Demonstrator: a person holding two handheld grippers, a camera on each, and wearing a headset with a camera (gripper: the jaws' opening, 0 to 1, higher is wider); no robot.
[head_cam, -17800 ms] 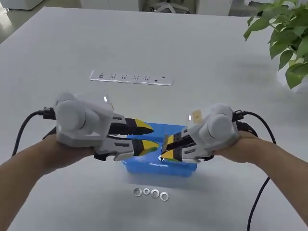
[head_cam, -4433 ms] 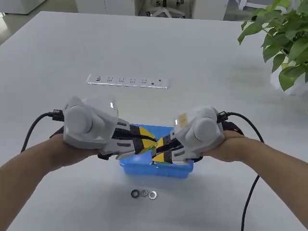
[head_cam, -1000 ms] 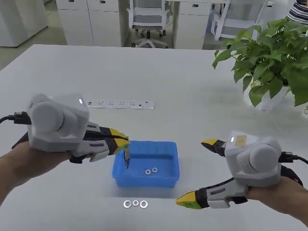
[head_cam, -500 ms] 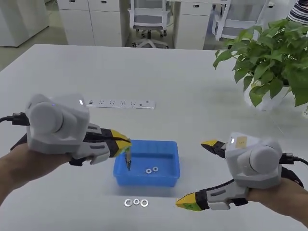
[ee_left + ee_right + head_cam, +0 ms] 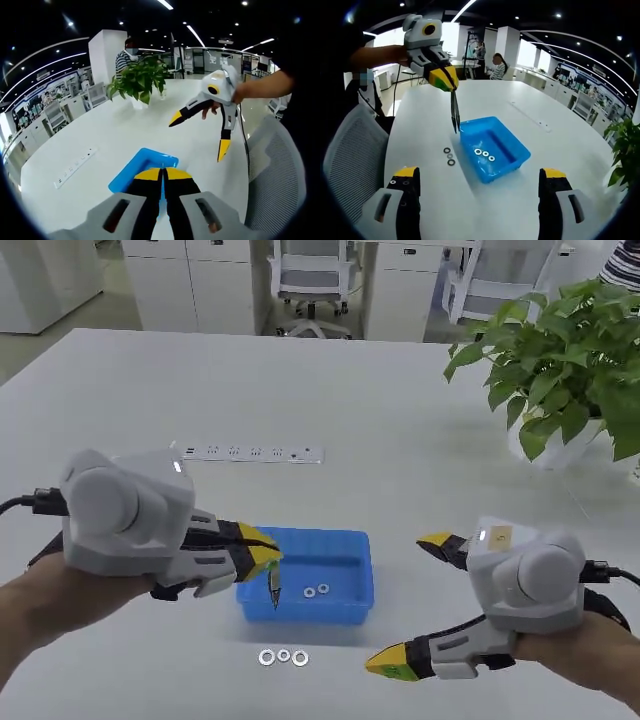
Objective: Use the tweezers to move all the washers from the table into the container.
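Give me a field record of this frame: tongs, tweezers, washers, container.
container: blue, on the table
left tongs: shut on tweezers, which hang tip-down by the container's left side
right tongs: open, empty, right of the container
washers in container: three
washers on table: three, in a row in front of the container

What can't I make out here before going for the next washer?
- Head view: the tweezers tips are too thin to tell if they're parted.
- Count unclear: the head view resolves two container washers, the right gripper view three.
- Left gripper view: the table washers and the tweezers are covered by the left gripper, its shut jaws and body.
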